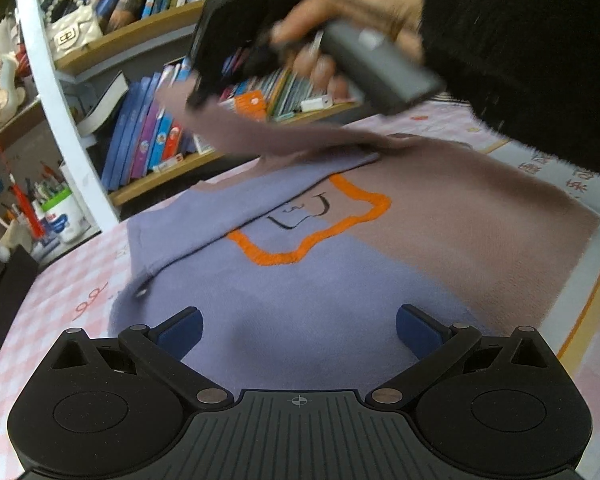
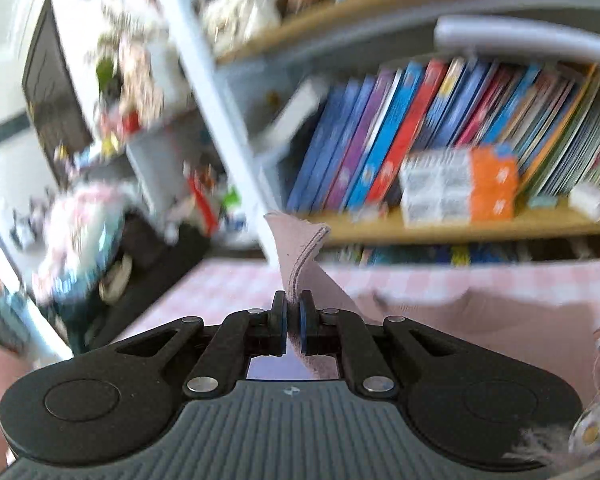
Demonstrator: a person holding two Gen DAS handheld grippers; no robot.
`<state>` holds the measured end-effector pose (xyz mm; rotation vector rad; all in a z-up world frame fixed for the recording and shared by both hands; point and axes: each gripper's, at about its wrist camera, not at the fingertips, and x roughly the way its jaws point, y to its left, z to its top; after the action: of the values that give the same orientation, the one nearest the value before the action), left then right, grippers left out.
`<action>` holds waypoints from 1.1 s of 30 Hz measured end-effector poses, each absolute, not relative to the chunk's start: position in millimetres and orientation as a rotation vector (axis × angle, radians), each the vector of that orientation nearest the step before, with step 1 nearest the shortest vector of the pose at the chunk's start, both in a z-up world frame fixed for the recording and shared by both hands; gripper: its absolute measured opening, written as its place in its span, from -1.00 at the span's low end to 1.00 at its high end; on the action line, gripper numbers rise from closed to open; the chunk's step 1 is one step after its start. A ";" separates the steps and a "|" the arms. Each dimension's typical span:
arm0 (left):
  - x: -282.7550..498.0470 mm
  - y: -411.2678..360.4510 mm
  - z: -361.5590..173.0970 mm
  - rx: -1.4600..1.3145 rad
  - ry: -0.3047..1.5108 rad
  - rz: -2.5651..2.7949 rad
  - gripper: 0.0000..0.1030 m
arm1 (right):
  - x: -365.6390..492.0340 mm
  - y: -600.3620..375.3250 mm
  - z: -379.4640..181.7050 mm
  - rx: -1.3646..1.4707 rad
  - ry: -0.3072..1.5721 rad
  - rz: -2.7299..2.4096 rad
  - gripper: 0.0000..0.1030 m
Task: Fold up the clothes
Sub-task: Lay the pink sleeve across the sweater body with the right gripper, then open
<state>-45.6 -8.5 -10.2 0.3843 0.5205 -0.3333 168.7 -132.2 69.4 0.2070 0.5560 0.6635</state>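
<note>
Garment: a sweater (image 1: 340, 280), lilac on the lower left and mauve-brown on the right, lies spread on the table across the middle of the left wrist view; an orange outlined patch (image 1: 312, 224) with dark stitched marks sits near its centre.
Lilac sleeve: the sleeve (image 1: 204, 224) lies folded diagonally over the body, covering the upper left part of the patch.
Mauve sleeve: the sleeve (image 2: 300, 256) is lifted off the table and stretches toward the upper left of the left wrist view, its ribbed cuff standing up at the centre of the right wrist view.
Right gripper: the right gripper (image 2: 293, 320) is clenched on that cuff, fabric pinched between the blue pads; in the left wrist view it appears blurred at upper centre, held by a hand (image 1: 340, 28) in a black fuzzy sleeve.
Left gripper: the left gripper (image 1: 299, 332) is spread wide and holds nothing, low over the lilac hem at the bottom of the frame.
Table: covered by a pink checked cloth (image 1: 60, 300).
Bookshelf: the shelves (image 2: 460, 224) hold rows of upright books (image 2: 400, 132), an orange-and-white box (image 2: 460, 188) in front of them, and a quilted white handbag (image 1: 72, 28) on the upper shelf.
Cup: a white tub (image 1: 66, 216) at the left edge holds pens and brushes.
</note>
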 end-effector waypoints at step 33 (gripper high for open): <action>-64.6 9.5 3.2 0.293 0.405 -0.341 1.00 | -91.6 -316.0 3.8 0.004 0.640 0.306 0.09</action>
<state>-64.6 9.5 3.2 0.2928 0.4049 -0.3413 -91.6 -316.0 3.8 0.0041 0.6401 0.3065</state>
